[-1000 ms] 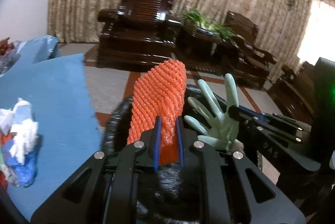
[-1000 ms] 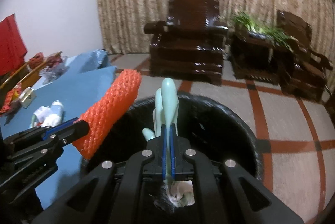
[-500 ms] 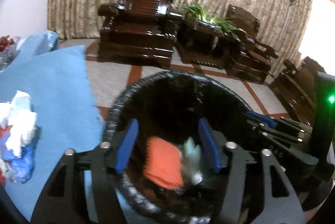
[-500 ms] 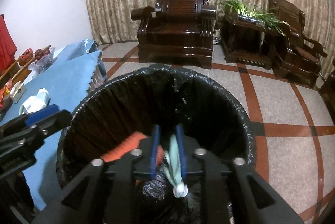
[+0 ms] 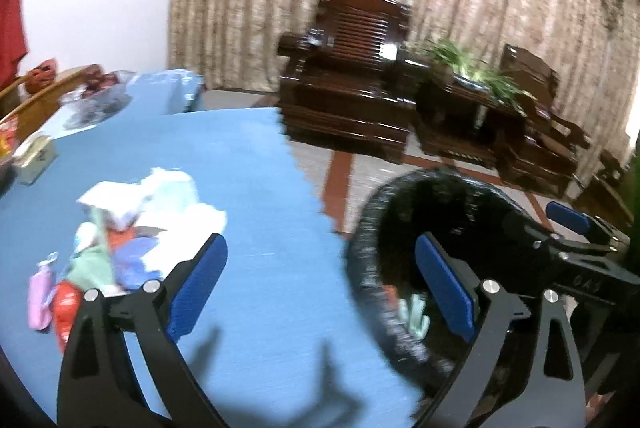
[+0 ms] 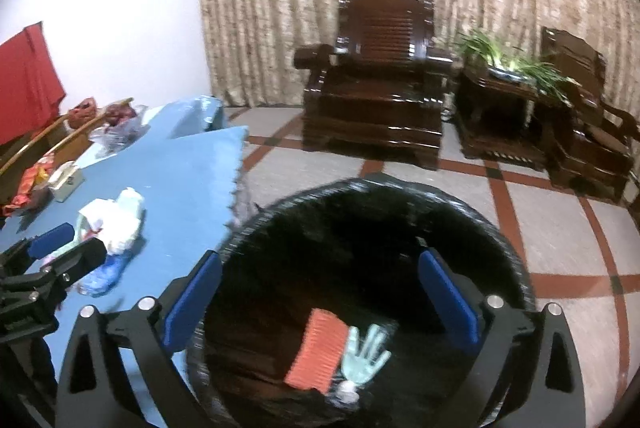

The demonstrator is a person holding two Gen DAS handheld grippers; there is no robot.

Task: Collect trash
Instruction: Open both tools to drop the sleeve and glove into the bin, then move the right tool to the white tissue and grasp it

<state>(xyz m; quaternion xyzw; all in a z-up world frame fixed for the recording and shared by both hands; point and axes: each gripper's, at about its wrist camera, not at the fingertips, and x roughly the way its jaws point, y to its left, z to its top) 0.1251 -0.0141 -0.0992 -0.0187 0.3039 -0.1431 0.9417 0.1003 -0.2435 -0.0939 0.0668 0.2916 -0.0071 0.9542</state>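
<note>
Trash bin (image 6: 492, 224) holds orange mesh (image 6: 318, 350) & glove (image 6: 366, 356); both grippers' fingers wide open, empty.

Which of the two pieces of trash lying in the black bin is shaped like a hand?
The pale green glove, fingers spread, lying on the right. Its neighbour on the left, the orange foam net, is a flat ribbed rectangle. Both lie at the bottom of the bin.

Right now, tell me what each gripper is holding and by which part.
Nothing is held. The left gripper and the right gripper are both open and empty. The orange net and the glove lie in the trash bin.
</note>
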